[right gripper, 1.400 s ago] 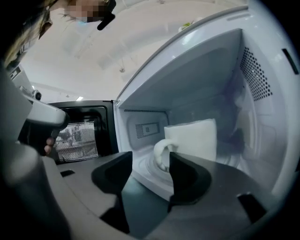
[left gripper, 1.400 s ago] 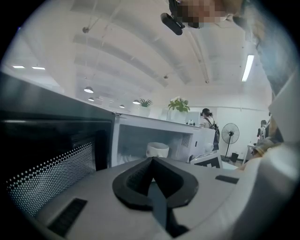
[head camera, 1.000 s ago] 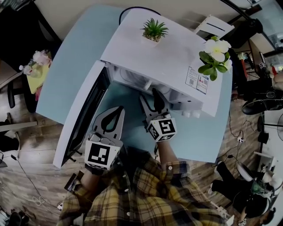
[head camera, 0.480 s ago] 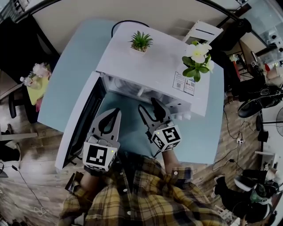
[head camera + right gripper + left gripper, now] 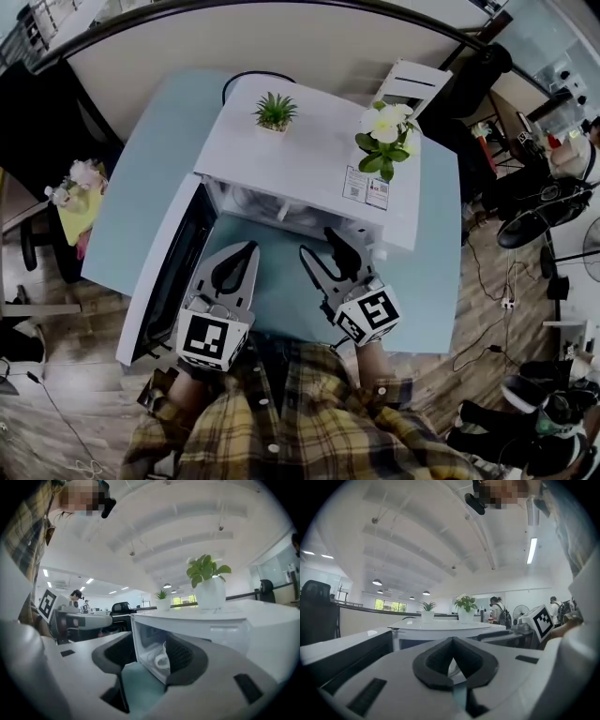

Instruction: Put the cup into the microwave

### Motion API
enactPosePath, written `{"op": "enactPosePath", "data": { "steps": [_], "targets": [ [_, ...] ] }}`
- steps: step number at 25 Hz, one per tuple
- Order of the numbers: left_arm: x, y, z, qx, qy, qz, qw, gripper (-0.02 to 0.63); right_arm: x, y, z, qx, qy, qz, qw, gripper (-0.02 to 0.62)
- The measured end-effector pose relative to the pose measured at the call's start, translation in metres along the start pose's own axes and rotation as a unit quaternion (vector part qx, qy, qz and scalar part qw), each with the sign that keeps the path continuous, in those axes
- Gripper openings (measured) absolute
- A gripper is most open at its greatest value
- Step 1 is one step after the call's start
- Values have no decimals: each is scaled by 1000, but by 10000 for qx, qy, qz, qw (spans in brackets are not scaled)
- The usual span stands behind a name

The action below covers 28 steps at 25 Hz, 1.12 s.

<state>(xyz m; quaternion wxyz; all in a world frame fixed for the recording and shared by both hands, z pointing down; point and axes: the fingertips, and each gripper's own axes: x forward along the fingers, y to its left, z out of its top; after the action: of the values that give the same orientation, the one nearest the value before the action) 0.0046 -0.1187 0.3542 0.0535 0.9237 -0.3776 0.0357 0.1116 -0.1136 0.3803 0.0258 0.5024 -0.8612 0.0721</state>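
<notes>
As right jaws gape, cup (image 5: 161,660) inside microwave (image 5: 220,623)

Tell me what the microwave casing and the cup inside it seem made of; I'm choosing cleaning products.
The microwave casing looks like white painted sheet metal, possibly plastic: smooth, satin, flat panels. The cup is white and smooth with a thick rounded rim, probably glazed ceramic, though plastic can't be excluded.
</notes>
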Motion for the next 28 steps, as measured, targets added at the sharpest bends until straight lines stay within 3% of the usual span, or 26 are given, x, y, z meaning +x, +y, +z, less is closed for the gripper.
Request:
{"op": "enactPosePath", "data": {
  "steps": [6, 14, 28],
  "targets": [
    [4, -10, 9, 77, -13, -106, 9999, -3, -23, -6, 28, -60, -143, -131, 9998, 205],
    [7, -17, 8, 66, -3, -219, 9997, -3, -46, -7, 36, -18, -133, -238, 9996, 41],
    [3, -17, -2, -31, 233, -199, 9995, -3, -52, -17, 25, 420, -254, -316, 9983, 3]
  ]
}}
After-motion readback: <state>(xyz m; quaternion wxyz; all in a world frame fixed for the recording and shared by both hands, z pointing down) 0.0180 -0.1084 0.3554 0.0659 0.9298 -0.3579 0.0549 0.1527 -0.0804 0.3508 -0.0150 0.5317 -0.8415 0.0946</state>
